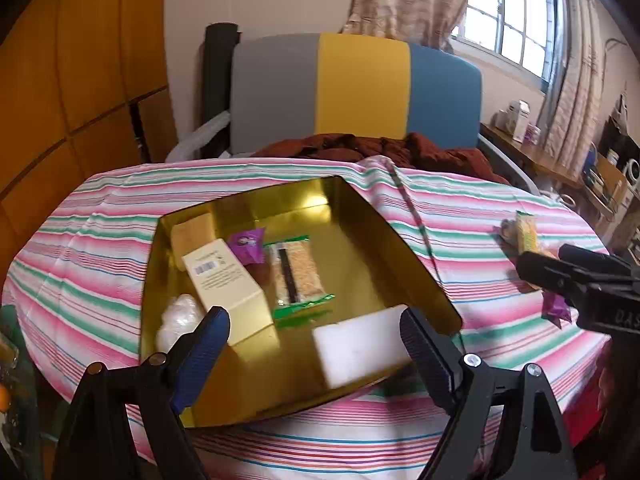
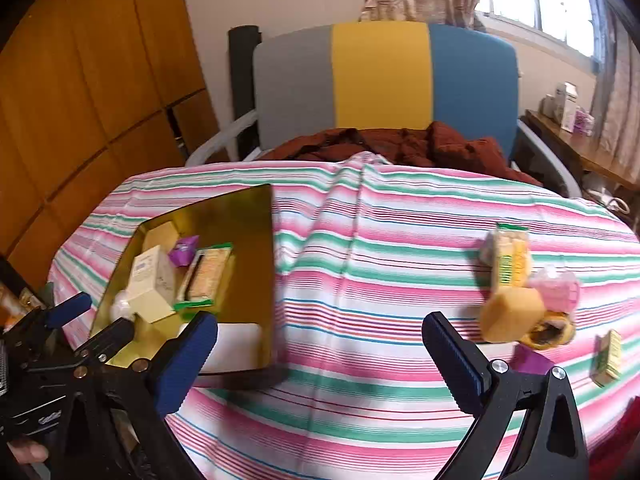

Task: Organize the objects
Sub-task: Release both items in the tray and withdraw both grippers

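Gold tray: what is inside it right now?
Inside the gold tray: a cream box, purple wrapper, clear snack packet, white block, yellow sponge and white wad. Whatever lies beneath the box is hidden.

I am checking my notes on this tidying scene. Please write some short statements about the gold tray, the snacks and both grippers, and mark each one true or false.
1. The gold tray holds a cream carton. True.
2. The left gripper is shut on the white block. False: it is open.
3. The yellow sponge lies in the tray. False: it lies on the striped tablecloth.
4. The right gripper is open. True.
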A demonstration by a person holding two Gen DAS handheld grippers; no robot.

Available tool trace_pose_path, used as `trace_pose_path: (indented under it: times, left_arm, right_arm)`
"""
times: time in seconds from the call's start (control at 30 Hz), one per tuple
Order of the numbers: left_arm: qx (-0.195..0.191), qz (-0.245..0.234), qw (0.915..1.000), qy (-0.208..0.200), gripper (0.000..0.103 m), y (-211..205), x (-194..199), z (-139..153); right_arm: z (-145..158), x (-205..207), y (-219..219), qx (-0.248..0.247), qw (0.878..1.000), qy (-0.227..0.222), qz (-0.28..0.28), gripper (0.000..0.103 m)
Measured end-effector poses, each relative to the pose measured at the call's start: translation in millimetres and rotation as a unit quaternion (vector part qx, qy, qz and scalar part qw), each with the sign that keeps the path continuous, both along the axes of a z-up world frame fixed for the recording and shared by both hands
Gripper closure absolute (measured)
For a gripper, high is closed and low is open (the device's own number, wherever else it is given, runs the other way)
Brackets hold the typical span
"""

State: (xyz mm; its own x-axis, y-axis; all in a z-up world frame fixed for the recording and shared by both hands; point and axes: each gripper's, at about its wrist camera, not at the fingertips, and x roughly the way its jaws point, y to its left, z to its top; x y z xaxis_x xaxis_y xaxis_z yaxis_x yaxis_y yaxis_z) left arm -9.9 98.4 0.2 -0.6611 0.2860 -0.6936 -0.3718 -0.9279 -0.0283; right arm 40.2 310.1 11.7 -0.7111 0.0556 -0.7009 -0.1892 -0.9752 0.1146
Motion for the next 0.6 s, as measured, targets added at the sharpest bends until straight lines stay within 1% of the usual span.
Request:
trace_pose_path:
  times: [0.17,0.3,0.4,0.47,0.57,0.6]
  left_arm:
    - [-0.003,-0.028,0.9996,0.0,0.015,14.9,5.1,-0.2]
    - [-0.003,-0.055,0.9985,-0.002,0.015,28.4,8.2,0.7]
    - [-0.005,-0.077,0.997,-0.002,0.015,39.9,11.0,0.1]
    - [-0.005,-0.088,0.9961,0.003,0.015,48.3,14.3,0.0]
    - [-0.007,-0.106,0.9943,-0.002,0.015,58.8,16.5,-2.1]
    - [-0.007,-0.111,0.9937,-0.004,0.015,61.8,17.3,-2.8]
  right_arm:
    - [-1.1,8.7,30.2,0.004,0.999,-0.006,-0.037,0.0]
    - [-3.1,21.3,68.1,0.0,0.997,-0.012,-0.078,0.0]
    - [-4.0,34.5,106.2,-0.003,0.992,-0.018,-0.123,0.0]
    - [-2.7,46.8,139.1,-0.005,0.986,-0.017,-0.164,0.0]
    - [-0.7,65.9,187.3,0.004,0.972,-0.012,-0.233,0.0]
    - [-0.9,74.7,207.6,-0.001,0.965,-0.007,-0.262,0.0]
